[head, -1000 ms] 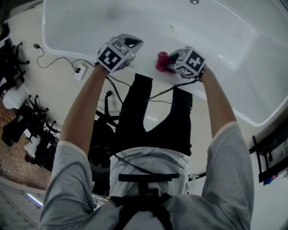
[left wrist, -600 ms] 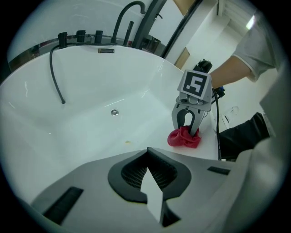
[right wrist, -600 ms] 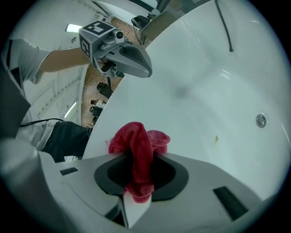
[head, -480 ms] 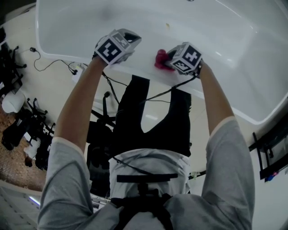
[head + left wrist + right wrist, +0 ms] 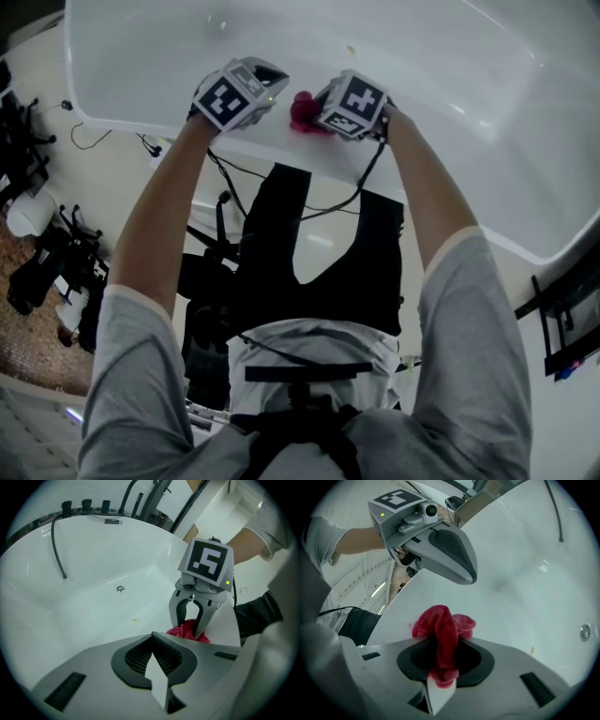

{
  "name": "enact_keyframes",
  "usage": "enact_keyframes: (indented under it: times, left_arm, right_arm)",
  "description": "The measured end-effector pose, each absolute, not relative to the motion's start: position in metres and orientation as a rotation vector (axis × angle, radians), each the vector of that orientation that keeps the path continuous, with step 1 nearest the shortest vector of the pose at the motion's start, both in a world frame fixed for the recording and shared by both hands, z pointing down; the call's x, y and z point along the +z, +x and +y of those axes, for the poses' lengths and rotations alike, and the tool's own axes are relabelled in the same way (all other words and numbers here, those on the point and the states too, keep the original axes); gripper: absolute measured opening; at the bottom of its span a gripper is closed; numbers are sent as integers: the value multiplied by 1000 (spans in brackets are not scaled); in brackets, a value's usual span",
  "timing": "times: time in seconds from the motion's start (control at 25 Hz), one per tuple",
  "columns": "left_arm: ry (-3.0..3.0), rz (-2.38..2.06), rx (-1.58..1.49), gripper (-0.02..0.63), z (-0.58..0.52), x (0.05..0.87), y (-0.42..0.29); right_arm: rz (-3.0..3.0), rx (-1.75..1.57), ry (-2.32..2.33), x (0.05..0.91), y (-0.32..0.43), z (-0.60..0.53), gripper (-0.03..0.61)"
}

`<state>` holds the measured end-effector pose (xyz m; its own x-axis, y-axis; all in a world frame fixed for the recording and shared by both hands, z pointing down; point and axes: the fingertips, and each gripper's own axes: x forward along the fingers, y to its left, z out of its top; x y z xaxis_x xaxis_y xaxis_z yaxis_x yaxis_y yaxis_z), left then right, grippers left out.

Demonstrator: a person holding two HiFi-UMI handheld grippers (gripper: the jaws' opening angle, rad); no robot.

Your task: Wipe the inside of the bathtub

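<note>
The white bathtub (image 5: 441,56) fills the top of the head view, its near rim (image 5: 272,153) under both grippers. My right gripper (image 5: 317,111) is shut on a red cloth (image 5: 300,114) that rests on the rim's inner edge. In the right gripper view the cloth (image 5: 443,627) bunches up between the closed jaws. My left gripper (image 5: 264,86) hovers just left of the cloth, shut with nothing in it. From the left gripper view, the right gripper (image 5: 192,623) pinches the cloth (image 5: 186,631) on the rim.
A drain (image 5: 120,588) and a small yellow speck (image 5: 135,619) lie on the tub floor. A black hose (image 5: 58,550) hangs down the far wall below the taps (image 5: 86,506). Cables (image 5: 94,131) and dark equipment (image 5: 47,272) cover the floor at left.
My right gripper has slid the red cloth leftward along the rim, closing in on the left gripper. The left gripper has shifted slightly farther over the tub.
</note>
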<state>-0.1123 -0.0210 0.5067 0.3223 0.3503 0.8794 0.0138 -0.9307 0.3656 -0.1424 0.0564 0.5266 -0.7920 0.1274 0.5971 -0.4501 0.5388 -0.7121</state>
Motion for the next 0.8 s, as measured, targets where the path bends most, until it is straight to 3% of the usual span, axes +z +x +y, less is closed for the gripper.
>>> enact_keyframes:
  times: [0.48, 0.8]
  left_arm:
    - [2312, 451, 1647, 5, -16, 516, -81]
    - [2291, 463, 1677, 5, -12, 540, -79]
  right_arm:
    - [-1981, 1368, 287, 563, -48, 133, 100]
    - [-2065, 1276, 268, 567, -91, 91, 98]
